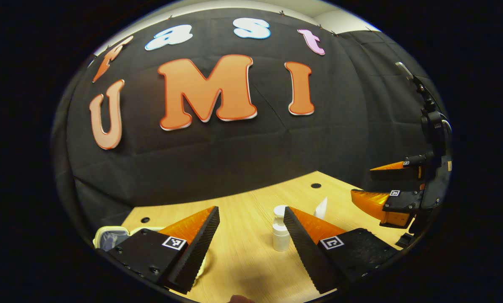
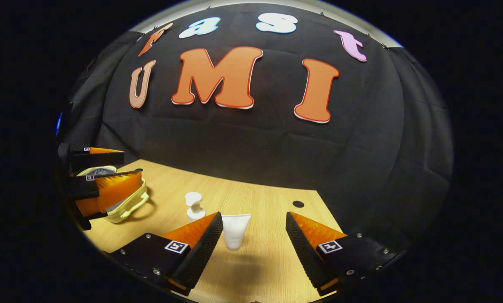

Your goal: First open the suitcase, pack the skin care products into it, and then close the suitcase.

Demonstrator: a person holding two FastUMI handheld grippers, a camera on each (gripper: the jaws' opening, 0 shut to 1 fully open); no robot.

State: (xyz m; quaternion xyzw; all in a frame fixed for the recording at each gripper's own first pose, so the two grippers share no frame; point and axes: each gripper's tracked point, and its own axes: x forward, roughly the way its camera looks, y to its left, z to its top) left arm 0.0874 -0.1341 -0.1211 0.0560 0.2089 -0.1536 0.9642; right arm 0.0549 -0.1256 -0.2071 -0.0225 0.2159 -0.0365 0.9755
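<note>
Both tools hover over the tabletop (image 2: 268, 252) with nothing grasped: the left hand-held gripper (image 1: 251, 219) is released, its jaws spread wide, and the right hand-held gripper (image 2: 254, 223) is likewise spread with nothing between its fingers. The suitcase (image 2: 129, 204), a small pale case with a handle, sits at the left of the tabletop; in the right gripper view the left tool hangs just in front of it, and in the left gripper view its corner (image 1: 108, 235) peeks out beside the left finger. Whether its lid is already up cannot be told for sure. The pump bottle (image 1: 280, 231) stands upright ahead of the left tool, close to its right finger, and the tube (image 2: 235, 230) stands on its cap just ahead of the right tool, between its fingers but apart from both. My judgement is that the step in hand is opening the case or making the first pick. To do it well, bring the fingers in level and centred, so neither tip knocks the light upright items over before closing; take the bottle at its body rather than the pump head. The tube and bottle stand near each other, so approach one at a time. The tabletop has open room at centre, its far edge meets the cloth wall, and a cable hole (image 2: 298, 204) lies behind the items.
</note>
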